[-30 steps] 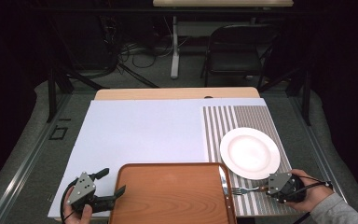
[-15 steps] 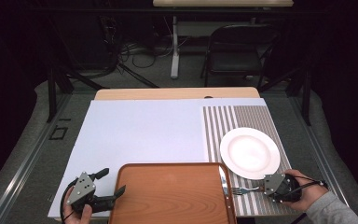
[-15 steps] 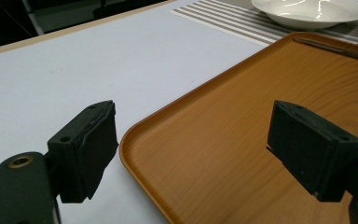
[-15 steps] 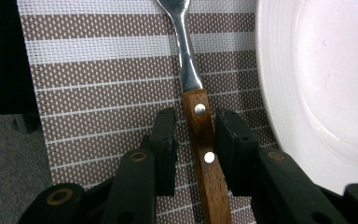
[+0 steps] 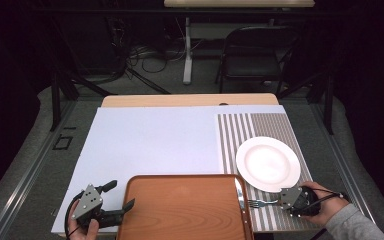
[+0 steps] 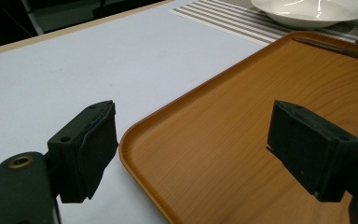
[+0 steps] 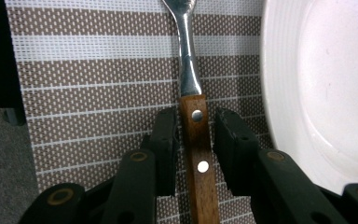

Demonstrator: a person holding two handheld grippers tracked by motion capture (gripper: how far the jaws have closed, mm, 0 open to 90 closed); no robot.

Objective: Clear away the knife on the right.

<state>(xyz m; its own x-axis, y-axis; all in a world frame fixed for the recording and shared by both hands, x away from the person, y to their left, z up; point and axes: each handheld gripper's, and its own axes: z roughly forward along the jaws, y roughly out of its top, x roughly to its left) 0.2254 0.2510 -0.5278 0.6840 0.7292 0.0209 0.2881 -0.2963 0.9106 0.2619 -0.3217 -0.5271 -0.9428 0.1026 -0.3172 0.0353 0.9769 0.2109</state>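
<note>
At the near left edge of the surface, the left hand-held gripper (image 5: 122,212) rests low in a hand, its jaws spread wide apart and empty. In the left gripper view those two black jaws straddle the near left corner of the rectangular brown wooden tray (image 6: 242,140): one pad sits over the pale sheet just outside the rim, the other over the tray's floor, and neither pad touches the wood. The tray lies flat at the near middle of the surface, on the large pale blue-white sheet (image 5: 155,145) that covers most of it.

At the near right, the right hand-held gripper (image 5: 280,202) is held by a hand with a grey sleeve. Its jaws stand on either side of the wooden handle of a metal fork (image 7: 193,121), which lies flat on the brown and white striped woven placemat (image 7: 98,70). In the right gripper view a narrow gap shows on each side of the handle, so the pads flank it closely without clamping it. The fork's steel neck and tines run away from the jaws toward the tray's right rim, where a slim metal piece of cutlery (image 5: 239,192) lies along the edge.

Just beyond the fork on the placemat sits the round white ceramic plate (image 5: 267,164), its rim close to the fork handle. Farther off, past the surface's far wooden edge, a dark folding chair (image 5: 255,55) stands on the floor.
</note>
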